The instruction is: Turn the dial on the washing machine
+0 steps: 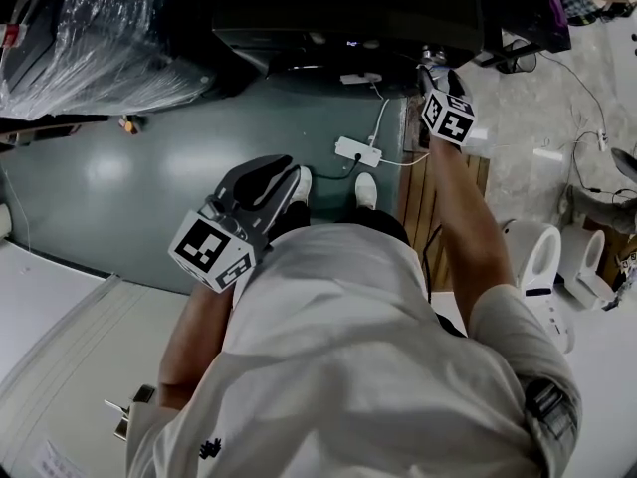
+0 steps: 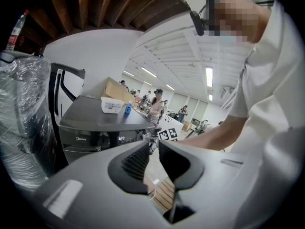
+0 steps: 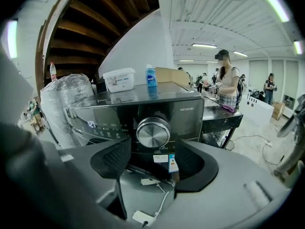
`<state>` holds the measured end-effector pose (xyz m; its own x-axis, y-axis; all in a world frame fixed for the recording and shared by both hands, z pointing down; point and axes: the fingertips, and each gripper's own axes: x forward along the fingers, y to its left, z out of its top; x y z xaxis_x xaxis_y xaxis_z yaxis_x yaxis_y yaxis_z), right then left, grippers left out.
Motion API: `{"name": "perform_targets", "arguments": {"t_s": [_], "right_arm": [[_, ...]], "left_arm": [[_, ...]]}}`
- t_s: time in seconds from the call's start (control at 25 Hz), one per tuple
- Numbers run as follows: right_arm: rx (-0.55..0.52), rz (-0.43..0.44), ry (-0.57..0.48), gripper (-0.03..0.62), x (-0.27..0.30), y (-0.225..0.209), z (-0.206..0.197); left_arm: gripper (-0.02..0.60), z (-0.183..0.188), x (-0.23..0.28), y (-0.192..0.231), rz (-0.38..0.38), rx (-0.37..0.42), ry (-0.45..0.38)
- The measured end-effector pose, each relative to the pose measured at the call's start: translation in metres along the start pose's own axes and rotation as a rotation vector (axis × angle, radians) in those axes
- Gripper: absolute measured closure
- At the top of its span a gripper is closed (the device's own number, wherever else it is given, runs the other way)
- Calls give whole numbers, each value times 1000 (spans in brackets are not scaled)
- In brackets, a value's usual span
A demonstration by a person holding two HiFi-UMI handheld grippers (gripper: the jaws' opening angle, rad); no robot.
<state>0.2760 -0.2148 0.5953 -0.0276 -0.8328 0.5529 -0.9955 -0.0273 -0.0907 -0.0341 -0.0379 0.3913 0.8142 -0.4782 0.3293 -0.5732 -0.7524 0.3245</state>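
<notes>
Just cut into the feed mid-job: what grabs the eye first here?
The shiny silver dial on the dark washing machine's front panel sits dead centre in the right gripper view. The right claw is open, its jaws framing the dial but short of it. A blue bottle and a white box stand on the machine's top. The left claw hangs by the person's body, empty, jaws nearly together.

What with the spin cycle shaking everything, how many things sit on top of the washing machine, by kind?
white plastic tub: 1
blue bottle: 1
cardboard box: 1
Total: 3
</notes>
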Motion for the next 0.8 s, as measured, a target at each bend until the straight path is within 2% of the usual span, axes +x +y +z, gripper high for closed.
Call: {"name": "perform_targets", "arguments": {"t_s": [0.32,0.4,0.52,0.8], "right_arm": [[-29,55,28,329,-59,26,-23],[-14,70,31,380,-77,37,-28],[3,93,45,423,-106,57,-36],[-25,121,29,532,-177,100,-39]], "left_arm": [[495,7,7,3,-107,40,-9],[495,7,6,5,-134,53,-4],[495,6,4,9,-169,68,2],[495,3,-8,18,-243,125,36]]}}
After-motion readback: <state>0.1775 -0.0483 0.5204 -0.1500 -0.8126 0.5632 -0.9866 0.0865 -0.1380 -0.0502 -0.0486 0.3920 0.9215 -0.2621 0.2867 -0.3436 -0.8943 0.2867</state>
